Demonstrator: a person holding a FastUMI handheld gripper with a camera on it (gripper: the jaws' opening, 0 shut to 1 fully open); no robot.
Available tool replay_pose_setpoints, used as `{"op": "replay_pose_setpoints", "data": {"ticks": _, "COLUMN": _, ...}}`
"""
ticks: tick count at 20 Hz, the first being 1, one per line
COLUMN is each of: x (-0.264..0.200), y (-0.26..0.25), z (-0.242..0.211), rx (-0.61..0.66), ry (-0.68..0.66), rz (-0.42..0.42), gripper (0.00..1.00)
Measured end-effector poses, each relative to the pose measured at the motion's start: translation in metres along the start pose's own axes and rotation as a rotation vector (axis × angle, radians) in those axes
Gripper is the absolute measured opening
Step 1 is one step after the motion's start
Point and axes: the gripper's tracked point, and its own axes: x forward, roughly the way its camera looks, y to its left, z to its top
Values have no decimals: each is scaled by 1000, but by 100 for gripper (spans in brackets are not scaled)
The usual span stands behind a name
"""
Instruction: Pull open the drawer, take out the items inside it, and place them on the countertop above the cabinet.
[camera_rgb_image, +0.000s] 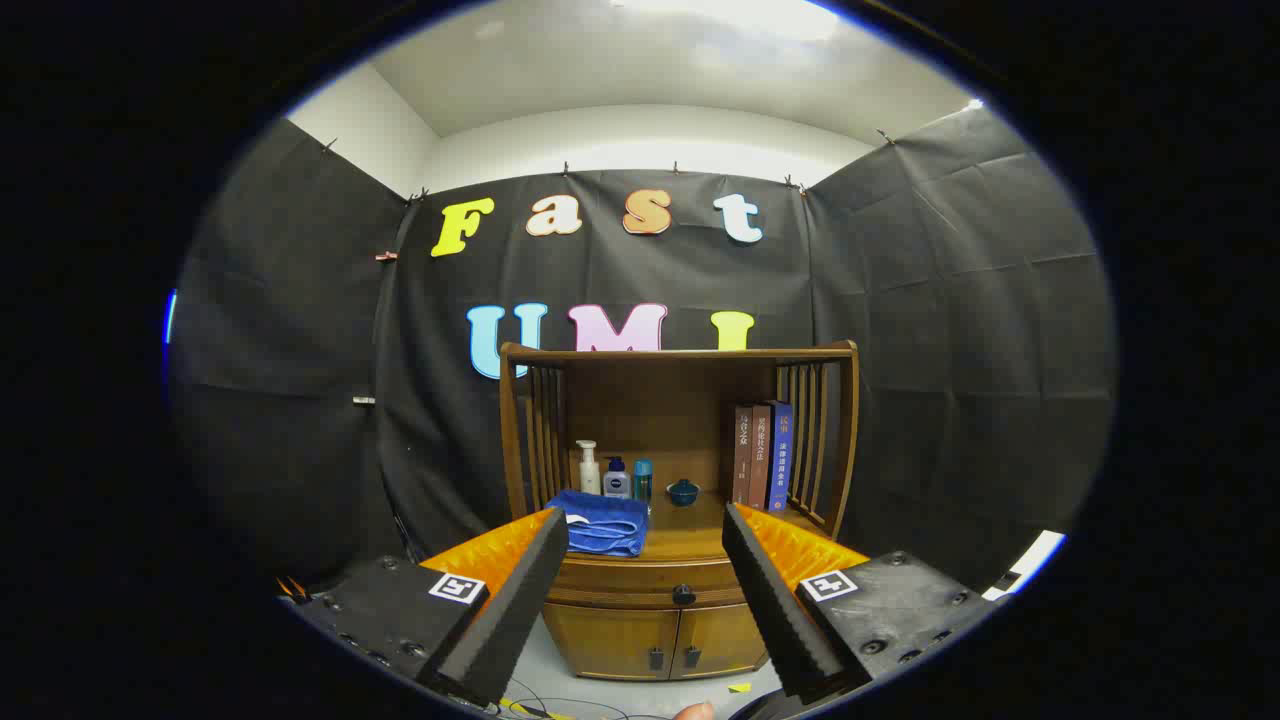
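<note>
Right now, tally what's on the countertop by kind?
Bottles: 3, from the pump bottle to the teal one
Books: 3
Bowl: 1
Blue towel: 1
Total: 8
Drawer shut; gripper open, short of its knob.

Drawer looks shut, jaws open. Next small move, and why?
Probably ease the gripper forward and slightly down toward the drawer knob. The drawer sits closed under the countertop, the knob lies beyond the open jaws between them, and nothing is gripped yet.
</note>
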Motion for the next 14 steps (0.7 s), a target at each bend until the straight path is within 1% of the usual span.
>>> {"op": "replay_pose_setpoints", "data": {"ticks": 6, "x": 0, "y": -1, "z": -6, "rx": -8, "ry": 5, "rz": 1, "gripper": 99}}
{"op": "replay_pose_setpoints", "data": {"ticks": 14, "x": -1, "y": -12, "z": 0, "rx": -4, "ry": -6, "rz": -14, "gripper": 98}}
